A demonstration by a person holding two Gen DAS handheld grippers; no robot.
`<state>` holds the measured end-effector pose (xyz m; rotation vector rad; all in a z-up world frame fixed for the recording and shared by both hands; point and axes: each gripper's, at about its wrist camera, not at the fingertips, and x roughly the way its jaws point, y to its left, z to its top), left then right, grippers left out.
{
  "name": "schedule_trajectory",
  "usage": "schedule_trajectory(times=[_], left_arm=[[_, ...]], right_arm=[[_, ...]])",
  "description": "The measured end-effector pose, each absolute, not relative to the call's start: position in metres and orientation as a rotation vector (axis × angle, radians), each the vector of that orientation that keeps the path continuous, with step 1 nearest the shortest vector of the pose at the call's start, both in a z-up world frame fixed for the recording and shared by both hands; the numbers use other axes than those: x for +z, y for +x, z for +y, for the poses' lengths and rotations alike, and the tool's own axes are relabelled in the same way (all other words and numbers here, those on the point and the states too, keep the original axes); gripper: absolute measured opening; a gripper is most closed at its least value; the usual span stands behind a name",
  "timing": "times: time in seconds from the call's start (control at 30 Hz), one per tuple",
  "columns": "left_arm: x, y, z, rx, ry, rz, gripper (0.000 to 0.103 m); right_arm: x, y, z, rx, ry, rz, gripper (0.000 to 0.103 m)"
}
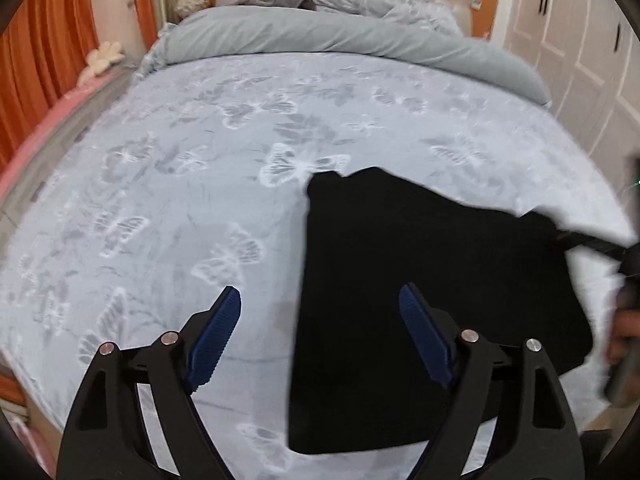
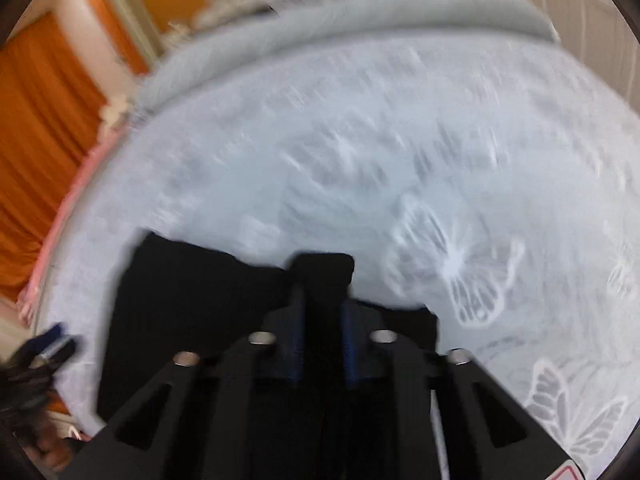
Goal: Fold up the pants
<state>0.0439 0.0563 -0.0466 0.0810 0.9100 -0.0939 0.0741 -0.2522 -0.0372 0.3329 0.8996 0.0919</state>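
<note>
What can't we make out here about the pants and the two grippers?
- Pants: plain black in the left wrist view; fold layers and waistband unreadable.
- Pants' near edge: hidden behind the right gripper in its own view, which is motion-blurred.
- Cloth pinched between the right fingers: dark, extent unclear.
- Left gripper: open, empty; reduced to a blur at the right view's edge.

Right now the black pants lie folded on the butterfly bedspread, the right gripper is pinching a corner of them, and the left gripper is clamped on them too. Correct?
Not quite. The left gripper is open above the black pants with nothing between its pads, as the left wrist view shows. The rest stands: the pants lie on the butterfly bedspread, and the right gripper pinches a corner.
</note>
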Motion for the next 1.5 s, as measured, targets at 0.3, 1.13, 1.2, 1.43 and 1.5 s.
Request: schedule_trajectory(times=[0.3,1.13,1.2,1.43,1.5], left_arm=[[-0.061,0.054,0.077,0.088,0.178,0.953,0.089],[-0.035,0.044,0.095,0.062,0.103,0.898,0.088],[-0.035,0.043,0.093,0.093,0.128,0.876,0.091],[-0.037,0.039,0.086,0.068,0.142,0.872,0.091],[-0.038,0.038,0.083,0.062,0.151,0.873,0.091]], right_arm=[[-0.062,0.064,-0.264,-0.074,0.226,1.029,0.018],[-0.082,0.12,-0.046,0.39,0.119,0.999,0.001],[-0.084,0.115,-0.054,0.407,0.134,0.969,0.001],[-0.02,0.079,-0.122,0.301,0.205,0.852,0.002],[-0.016,0.067,-0.148,0.225,0.192,0.838,0.002]])
